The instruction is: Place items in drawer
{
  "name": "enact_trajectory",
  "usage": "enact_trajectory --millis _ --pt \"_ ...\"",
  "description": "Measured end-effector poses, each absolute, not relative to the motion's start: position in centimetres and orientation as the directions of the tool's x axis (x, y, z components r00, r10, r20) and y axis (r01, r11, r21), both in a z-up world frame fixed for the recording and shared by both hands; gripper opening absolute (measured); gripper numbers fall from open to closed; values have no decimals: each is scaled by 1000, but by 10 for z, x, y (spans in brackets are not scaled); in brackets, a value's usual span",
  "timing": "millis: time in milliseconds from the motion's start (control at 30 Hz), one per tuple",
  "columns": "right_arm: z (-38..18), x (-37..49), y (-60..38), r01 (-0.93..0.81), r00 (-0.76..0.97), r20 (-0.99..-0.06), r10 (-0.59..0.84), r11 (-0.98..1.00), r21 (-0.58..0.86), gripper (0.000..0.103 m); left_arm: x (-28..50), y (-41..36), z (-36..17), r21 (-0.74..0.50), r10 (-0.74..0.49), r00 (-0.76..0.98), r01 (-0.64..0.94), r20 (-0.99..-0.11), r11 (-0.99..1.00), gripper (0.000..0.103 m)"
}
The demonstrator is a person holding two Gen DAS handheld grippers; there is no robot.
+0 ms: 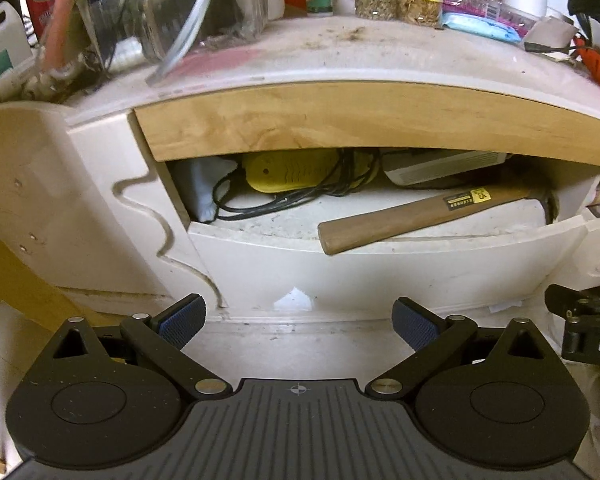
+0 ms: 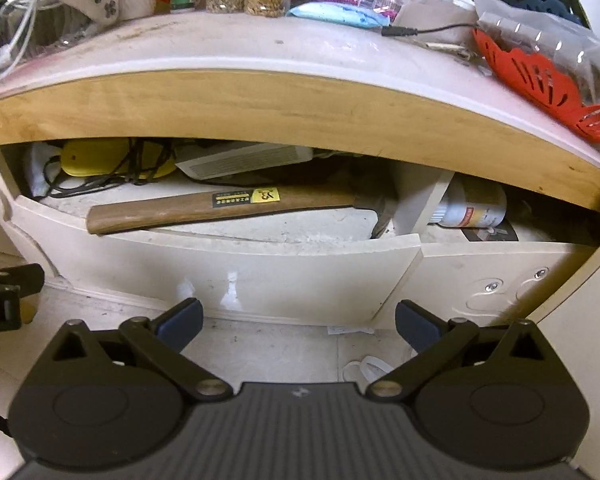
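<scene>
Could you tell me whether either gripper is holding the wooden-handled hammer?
No, the wooden-handled hammer lies in the open white drawer, and both grippers are open and empty.

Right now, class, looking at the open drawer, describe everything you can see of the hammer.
The hammer lies flat in the open drawer, with a brown wooden handle bearing a black and yellow label. Its butt end rests over the drawer's front edge; its dark metal head sits deep inside against a white divider. Behind it lie a yellow device wrapped in black cord and a white box. Neither gripper touches it.
</scene>
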State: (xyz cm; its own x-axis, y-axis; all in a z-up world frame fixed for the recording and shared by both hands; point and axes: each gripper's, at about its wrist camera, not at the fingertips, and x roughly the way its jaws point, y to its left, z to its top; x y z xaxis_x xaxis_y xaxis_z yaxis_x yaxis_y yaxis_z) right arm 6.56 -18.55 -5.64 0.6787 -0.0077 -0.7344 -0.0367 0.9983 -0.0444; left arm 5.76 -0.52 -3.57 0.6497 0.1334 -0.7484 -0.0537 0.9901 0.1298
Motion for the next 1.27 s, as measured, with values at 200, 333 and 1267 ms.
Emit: enact_trajectory --millis 200,333,1267 --pt "-45 51 -185 -47 680 -733 8 998 -32 103 44 -5 -22 117 115 665 -42 -738 992 103" --pt "-36 41 -186 -51 686 -727 21 998 -20 103 37 -3 -16 114 119 659 -50 -743 992 103" --pt "-9 -5 -191 -82 689 -718 102 995 63 103 5 6 -2 -24 -5 648 -21 -762 1000 103"
